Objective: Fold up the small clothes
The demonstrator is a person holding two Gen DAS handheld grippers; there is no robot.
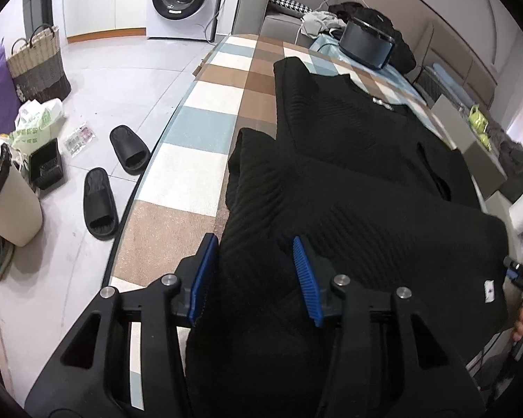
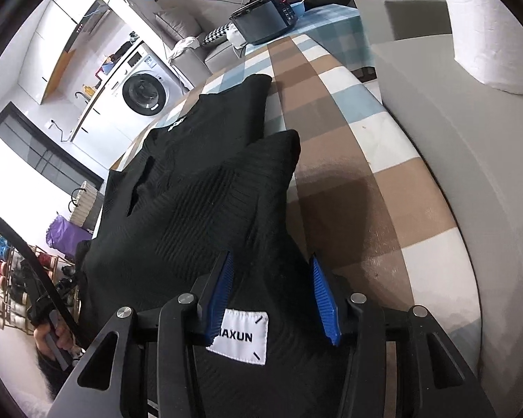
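Both grippers, left & right, open over black ribbed sweater, w/ sleeves folded in.

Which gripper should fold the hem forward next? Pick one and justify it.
Either, probably together: the left gripper and the right gripper each stand open around the near edge of the black ribbed knit garment, the right at its white label.

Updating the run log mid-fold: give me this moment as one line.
left gripper: jaws open over garment | right gripper: jaws open over hem label | black knit garment: flat on checked tablecloth, sleeves folded in
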